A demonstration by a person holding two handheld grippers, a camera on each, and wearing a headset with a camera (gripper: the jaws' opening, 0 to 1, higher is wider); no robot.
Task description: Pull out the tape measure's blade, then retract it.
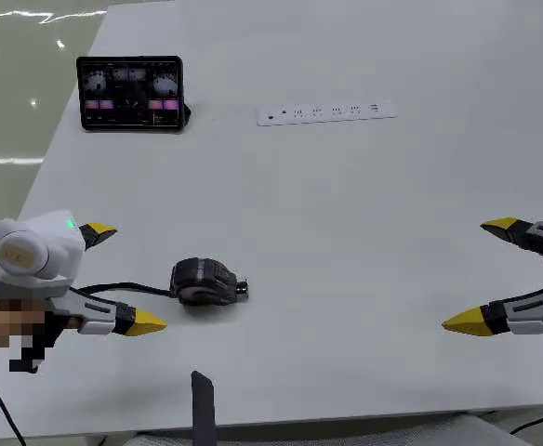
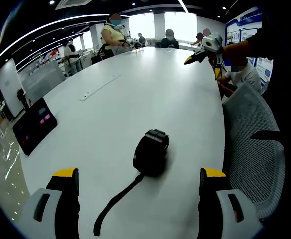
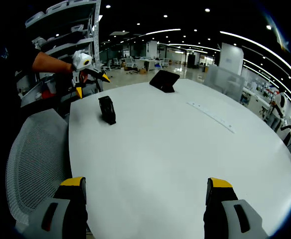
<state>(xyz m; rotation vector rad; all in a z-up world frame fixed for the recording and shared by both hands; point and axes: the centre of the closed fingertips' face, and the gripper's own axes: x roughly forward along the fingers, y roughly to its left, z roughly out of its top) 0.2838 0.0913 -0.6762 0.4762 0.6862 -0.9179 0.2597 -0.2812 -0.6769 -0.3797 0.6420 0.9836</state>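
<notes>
Left gripper jaws spread, empty, just beside tape measure (strap trails between them); right gripper likewise spread, well apart over table.

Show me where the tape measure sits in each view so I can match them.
Head view: tape measure lower left of centre, just right of the left claw.
Left gripper view: tape measure at centre, ahead between the jaws.
Right gripper view: tape measure upper left, far across the table.
Shared landmark: black tablet, seen top left, left edge, top centre in turn.
</notes>
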